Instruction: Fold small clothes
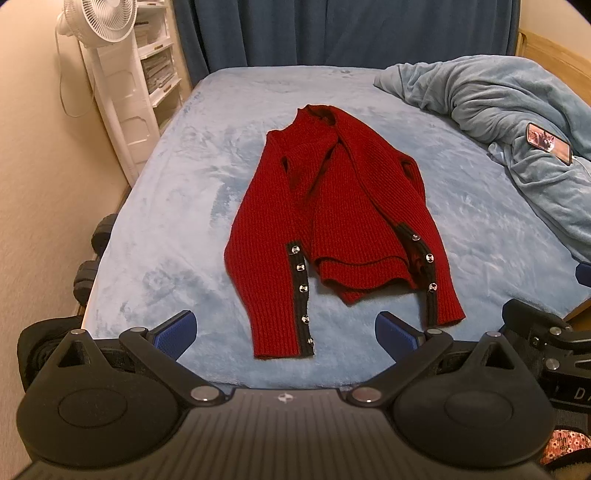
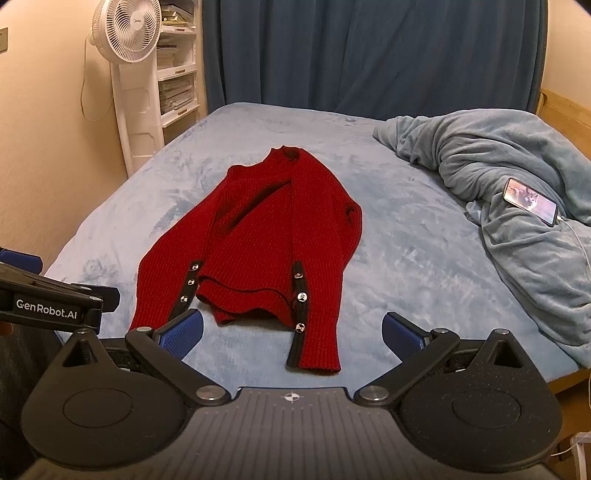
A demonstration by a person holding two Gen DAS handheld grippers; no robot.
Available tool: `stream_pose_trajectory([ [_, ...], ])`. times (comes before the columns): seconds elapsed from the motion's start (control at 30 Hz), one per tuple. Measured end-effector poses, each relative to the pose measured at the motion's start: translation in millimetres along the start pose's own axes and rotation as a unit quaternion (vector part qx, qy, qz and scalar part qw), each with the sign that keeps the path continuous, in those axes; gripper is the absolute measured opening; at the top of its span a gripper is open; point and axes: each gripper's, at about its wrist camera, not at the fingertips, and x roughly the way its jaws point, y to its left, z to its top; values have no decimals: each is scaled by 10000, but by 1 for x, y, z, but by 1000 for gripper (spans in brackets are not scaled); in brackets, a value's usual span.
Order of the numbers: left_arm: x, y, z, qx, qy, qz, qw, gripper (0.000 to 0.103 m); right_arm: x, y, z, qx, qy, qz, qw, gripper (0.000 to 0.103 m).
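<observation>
Red knit sweater (image 1: 332,221) lies mid-bed on a pale blue blanket (image 1: 166,221), sleeves folded inward, as the left gripper (image 1: 286,332) and right gripper (image 2: 291,330) hover at its near edge, jaws wide apart, holding nothing.

A bed (image 1: 155,236) covered in pale blue fleece is shown; a red ribbed-knit cardigan (image 1: 332,206) is laid flat mid-bed, a crumpled grey-blue blanket (image 1: 517,110) heaped beside it.

The sweater (image 1: 332,221) lies in the middle of the bed (image 1: 166,221), sleeves toward the near edge. To its right a blanket (image 1: 517,122) is heaped, a phone (image 1: 549,143) on it. Behind the bed's far left corner stand a fan (image 1: 107,18) and shelves (image 1: 159,62); a curtain (image 1: 332,29) hangs behind.
</observation>
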Motion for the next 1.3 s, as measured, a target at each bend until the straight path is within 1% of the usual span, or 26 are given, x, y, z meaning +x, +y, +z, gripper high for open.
stream_pose_trajectory([
  [1.3,3,0,-7,5,34,-24,10000,103,4,4,1,-63,44,21,10000,102],
])
